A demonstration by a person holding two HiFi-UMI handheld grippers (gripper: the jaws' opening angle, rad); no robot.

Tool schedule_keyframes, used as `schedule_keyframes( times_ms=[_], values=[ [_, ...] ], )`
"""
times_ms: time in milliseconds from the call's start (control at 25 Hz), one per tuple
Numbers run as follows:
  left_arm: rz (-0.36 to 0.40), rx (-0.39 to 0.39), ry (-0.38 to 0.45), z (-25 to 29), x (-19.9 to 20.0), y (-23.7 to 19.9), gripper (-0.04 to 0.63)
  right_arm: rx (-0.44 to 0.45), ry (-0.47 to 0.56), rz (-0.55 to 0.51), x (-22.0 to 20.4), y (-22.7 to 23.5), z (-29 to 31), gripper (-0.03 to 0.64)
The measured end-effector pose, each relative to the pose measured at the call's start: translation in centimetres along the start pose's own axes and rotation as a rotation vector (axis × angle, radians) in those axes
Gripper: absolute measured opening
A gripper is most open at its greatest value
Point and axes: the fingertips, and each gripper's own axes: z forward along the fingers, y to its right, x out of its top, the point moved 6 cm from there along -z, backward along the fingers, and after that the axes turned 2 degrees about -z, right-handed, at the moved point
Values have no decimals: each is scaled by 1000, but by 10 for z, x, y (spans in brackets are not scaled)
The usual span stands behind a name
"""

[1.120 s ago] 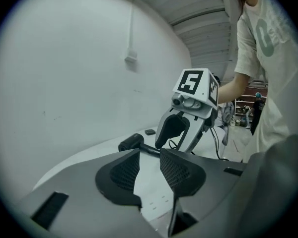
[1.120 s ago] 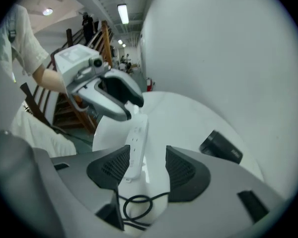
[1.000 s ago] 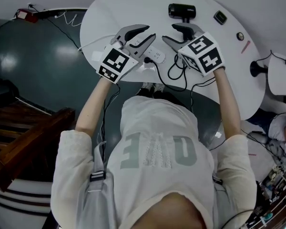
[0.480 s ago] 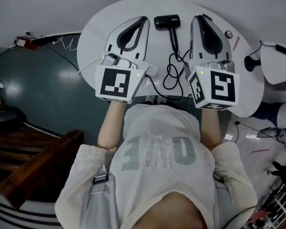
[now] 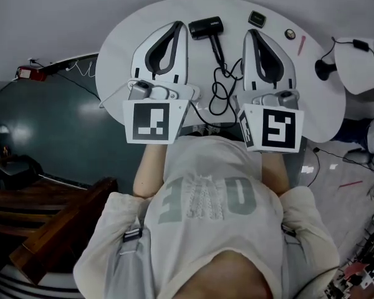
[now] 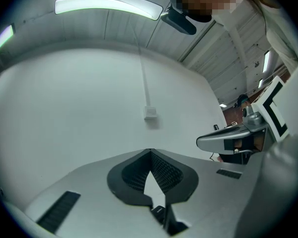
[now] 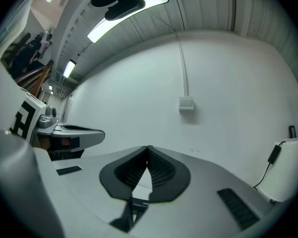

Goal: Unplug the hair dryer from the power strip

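At 9 o'clock, left gripper (image 5: pixel 178 25) above worktop (image 5: pixel 115 39), aimed level at wall; fingers pressed together, nothing pinched; power strip not visible, likely hidden under this gripper; at 12 o'clock, hair dryer (image 5: pixel 206 27) lying on worktop, cord (image 5: pixel 219 89) looping toward 6 o'clock between grippers; at 3 o'clock, right gripper (image 5: pixel 249 33), fingers likewise pressed together, empty; plug unseen, so unplugging unconfirmed: probably either finished or not begun.

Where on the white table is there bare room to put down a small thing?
Bare: the table strip left of the left tool, and the near-right part beside the right tool. Crowded: the middle, with hair dryer and its coiled cord.
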Motion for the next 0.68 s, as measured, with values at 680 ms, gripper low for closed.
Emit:
schedule_keyframes(
  times_ms=[680],
  values=[
    [-4, 43, -32, -2, -6, -6, 12, 62, -37, -27, -9, -3, 1, 20]
  ],
)
